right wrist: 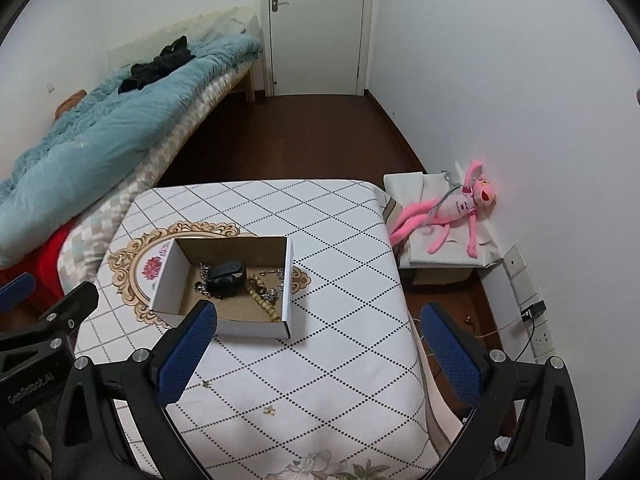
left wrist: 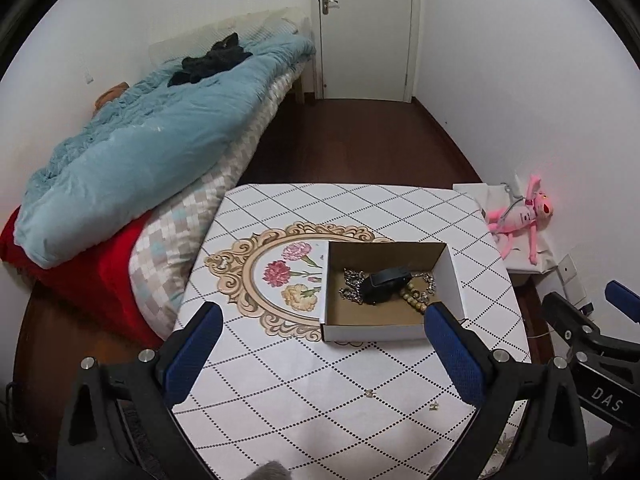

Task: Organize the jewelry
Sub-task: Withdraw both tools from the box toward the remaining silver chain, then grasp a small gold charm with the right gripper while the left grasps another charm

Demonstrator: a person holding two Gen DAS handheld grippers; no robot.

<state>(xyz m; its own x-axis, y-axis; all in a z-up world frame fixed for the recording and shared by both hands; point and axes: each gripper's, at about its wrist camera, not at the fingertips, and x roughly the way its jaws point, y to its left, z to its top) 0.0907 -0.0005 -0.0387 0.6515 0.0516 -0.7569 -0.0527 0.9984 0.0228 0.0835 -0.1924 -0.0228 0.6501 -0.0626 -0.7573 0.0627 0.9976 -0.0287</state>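
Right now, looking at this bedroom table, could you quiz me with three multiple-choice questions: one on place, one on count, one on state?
1. Where does the black watch lie?
A. on the bed
B. inside the open white cardboard box
C. on the floor

2. How many small gold pieces lie loose on the white diamond-patterned tablecloth?
A. none
B. two
C. five

3. How stands the left gripper?
A. open, empty
B. shut on beads
C. shut on the watch

Answers: B, it lies among chains; B, earrings and; A, blue pads wide apart.
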